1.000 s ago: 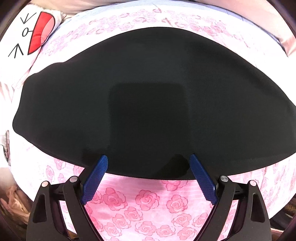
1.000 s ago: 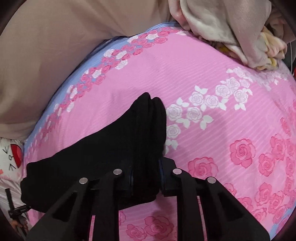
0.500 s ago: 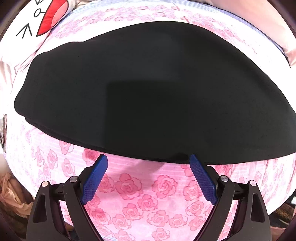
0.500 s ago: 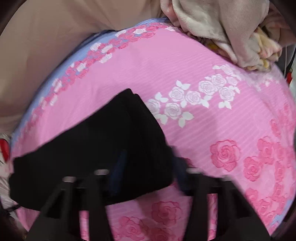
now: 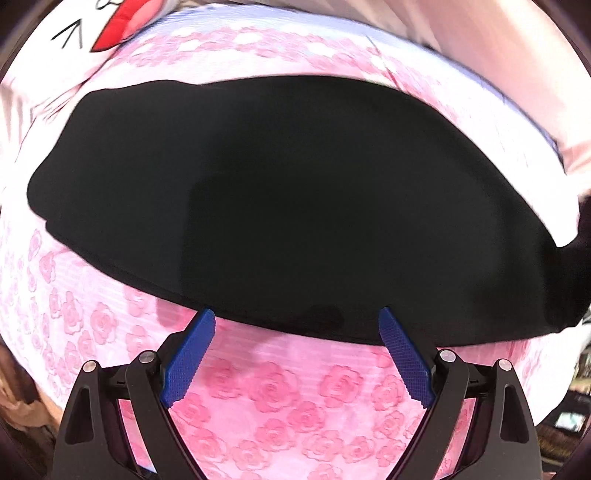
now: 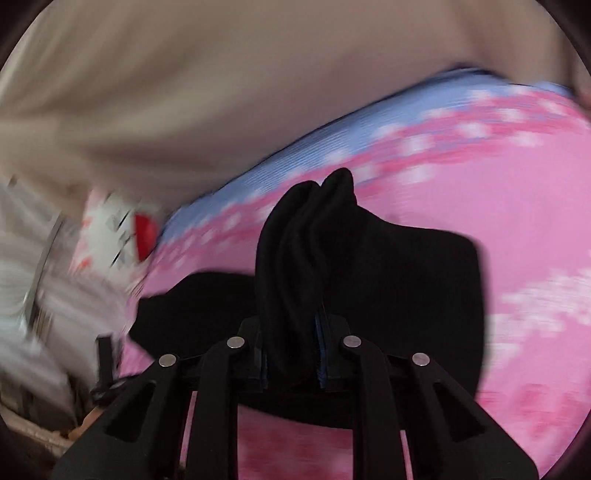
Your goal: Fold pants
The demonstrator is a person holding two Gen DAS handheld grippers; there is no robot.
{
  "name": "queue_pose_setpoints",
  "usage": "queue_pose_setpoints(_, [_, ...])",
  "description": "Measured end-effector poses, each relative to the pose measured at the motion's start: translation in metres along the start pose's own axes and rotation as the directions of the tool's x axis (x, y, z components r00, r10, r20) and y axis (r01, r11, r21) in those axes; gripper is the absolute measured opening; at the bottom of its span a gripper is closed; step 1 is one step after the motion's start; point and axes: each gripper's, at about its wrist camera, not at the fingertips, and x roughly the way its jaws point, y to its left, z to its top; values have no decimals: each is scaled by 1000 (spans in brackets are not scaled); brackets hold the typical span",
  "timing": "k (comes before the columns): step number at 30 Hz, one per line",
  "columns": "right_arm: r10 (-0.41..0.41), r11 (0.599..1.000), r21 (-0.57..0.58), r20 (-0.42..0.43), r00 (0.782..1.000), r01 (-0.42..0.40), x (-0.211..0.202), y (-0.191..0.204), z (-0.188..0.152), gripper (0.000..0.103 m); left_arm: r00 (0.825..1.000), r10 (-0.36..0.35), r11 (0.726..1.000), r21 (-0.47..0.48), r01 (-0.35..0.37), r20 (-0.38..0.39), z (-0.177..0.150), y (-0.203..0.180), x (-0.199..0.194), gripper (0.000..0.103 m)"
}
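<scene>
Nearest the right wrist camera, right tongs (image 6: 292, 343) are pinched narrow on a bunched end of the black pants (image 6: 306, 254), fabric standing up in a ridge between the blue pads (image 6: 320, 350); looks like that end is being carried over the rest, so I'd call it mid-fold, not landed. Left tongs (image 5: 295, 325) are spread wide, holding nothing, tips right at the near hem of the pants (image 5: 288, 192), contact unclear. Pants lie mostly flat and smooth on the pink rose bedsheet (image 5: 277, 398), already a compact long slab, so probably legs stacked; cross fold and final smoothing left. Far side: white cartoon pillow (image 5: 74, 29), beige cover (image 6: 207, 81). Count: one pants, two tongs, one sheet, one pillow, one cover.
</scene>
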Motion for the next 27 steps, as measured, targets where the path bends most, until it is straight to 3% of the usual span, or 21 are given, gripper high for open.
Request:
queue_pose_setpoints(3, [27,990,-136,-160,987,-49,84,69,-18,17,999,16,1000,-12,-16,38,-4,23,-6,89])
queue_pose_setpoints(5, [16,983,-173,-231,973,-57,127,92,-29,17,998,27,999,-25,-26,55,-8,38,-9,89])
queue_pose_setpoints(8, [-85,967,-256,-285,955,10,176,118,-48,17,998,8,996,-86,-3,66,-10,73,-11,89])
queue_pose_setpoints(12, [-90,974,-226,-263,961,29,185,135,-45,17,995,-20,982,-184,38,100,-11,112,-21,89])
queue_pose_setpoints(16, [-118,963,-265,-252,961,49,192,149,-39,17,993,-23,975,-216,48,117,-10,147,-22,89])
queue_pose_setpoints(20, [-195,939,-328,-274,942,99,204,149,-50,18,992,-37,972,-226,63,117,-3,156,-18,89])
queue_pose_setpoints(25, [-227,926,-355,-251,941,129,198,154,-53,22,991,-41,975,-212,68,126,11,166,-16,89])
queue_pose_setpoints(26, [-230,923,-365,-271,935,121,202,156,-55,29,991,-41,974,-218,69,129,11,166,-15,89])
queue_pose_setpoints(27, [-222,924,-370,-307,926,99,209,159,-58,48,990,-48,970,-230,78,132,10,169,-14,89])
